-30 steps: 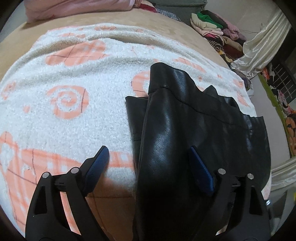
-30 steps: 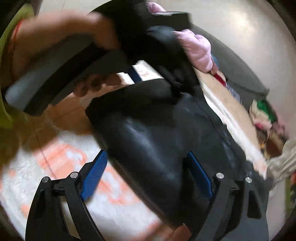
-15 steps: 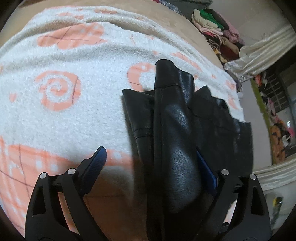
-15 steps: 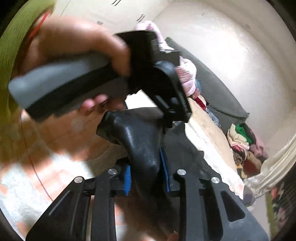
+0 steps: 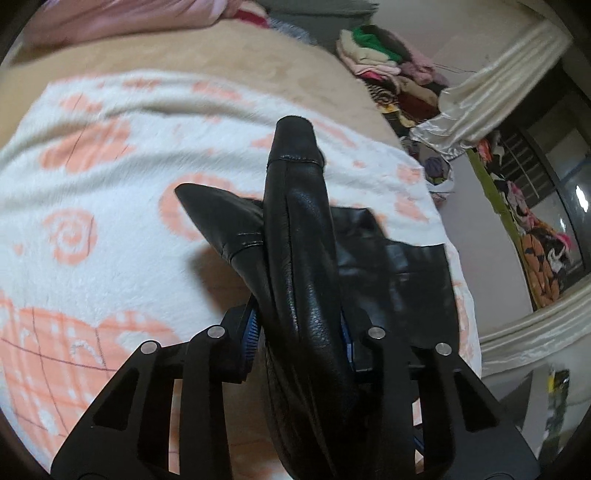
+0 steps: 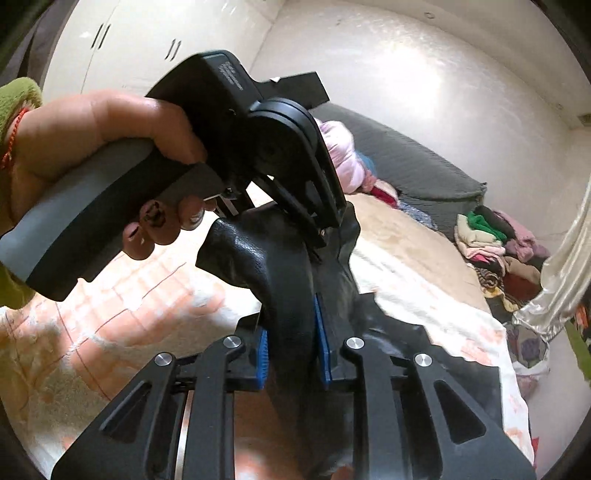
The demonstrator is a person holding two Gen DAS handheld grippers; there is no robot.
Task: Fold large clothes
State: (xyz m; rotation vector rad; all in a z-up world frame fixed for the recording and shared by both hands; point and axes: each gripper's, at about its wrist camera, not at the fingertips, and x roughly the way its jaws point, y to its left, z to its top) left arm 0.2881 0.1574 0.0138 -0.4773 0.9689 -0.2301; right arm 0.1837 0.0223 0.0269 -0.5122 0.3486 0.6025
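Note:
A black leather garment [image 5: 303, 221] lies partly on a white blanket with orange patterns [image 5: 110, 229]. A thick fold of it is raised off the blanket. My left gripper [image 5: 299, 325] is closing, and its blue pads press on that fold from both sides. In the right wrist view, my right gripper [image 6: 291, 343] is also closing, with its blue pads clamped on another bunched part of the garment [image 6: 251, 254]. The left gripper [image 6: 321, 225] shows there just above and behind, held by a hand [image 6: 110, 129] with a green sleeve. The rest of the garment [image 6: 443, 387] trails to the right.
The blanket covers a tan bed [image 5: 221, 55]. Pink bedding [image 5: 110, 18] sits at the far edge. A pile of folded clothes [image 5: 388, 66] and a shiny cream curtain [image 5: 480, 96] stand to the right, with a grey cushion [image 6: 406, 166] behind.
Both grippers went from wide open around the garment to clamped on it, the right one first. Both have risen, lifting folds of the leather off the blanket.

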